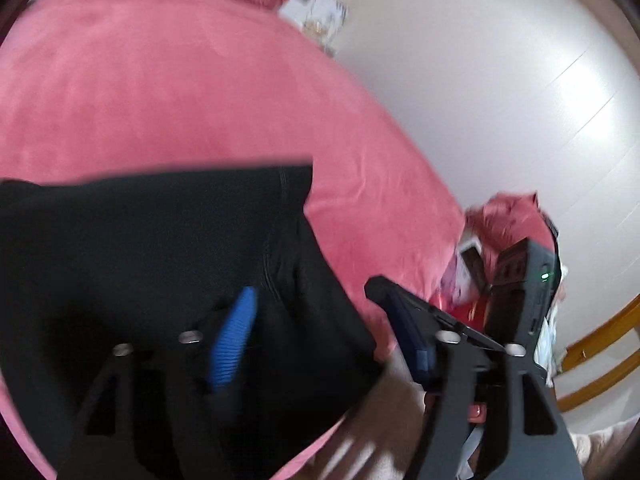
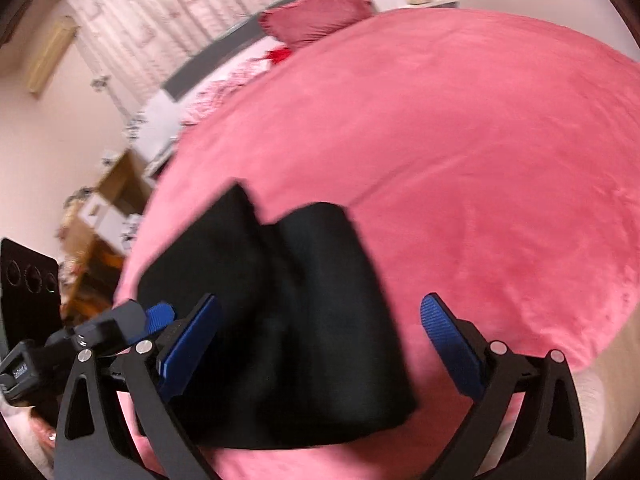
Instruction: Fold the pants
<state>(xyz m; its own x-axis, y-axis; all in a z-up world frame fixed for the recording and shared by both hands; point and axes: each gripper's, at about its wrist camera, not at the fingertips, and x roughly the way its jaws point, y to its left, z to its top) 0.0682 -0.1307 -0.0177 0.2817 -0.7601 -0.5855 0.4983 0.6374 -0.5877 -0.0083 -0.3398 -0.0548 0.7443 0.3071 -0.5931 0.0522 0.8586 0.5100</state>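
Observation:
Black pants [image 2: 280, 312] lie folded into a compact bundle near the front edge of a pink bed [image 2: 460, 152]. In the left wrist view the pants [image 1: 152, 248] fill the lower left. My left gripper [image 1: 316, 304] is open, its left blue pad over the black cloth and its right finger over the bed edge. My right gripper [image 2: 320, 316] is open and spans the pants, which lie between its blue pads [image 2: 452, 340] without being pinched. The other gripper [image 2: 100, 332] shows at the left in the right wrist view.
A pink pillow [image 2: 320, 16] lies at the head of the bed. A wooden table [image 2: 100, 216] with clutter stands beside the bed. White floor [image 1: 500, 100] lies to the right of the bed, with a wooden frame [image 1: 600, 340].

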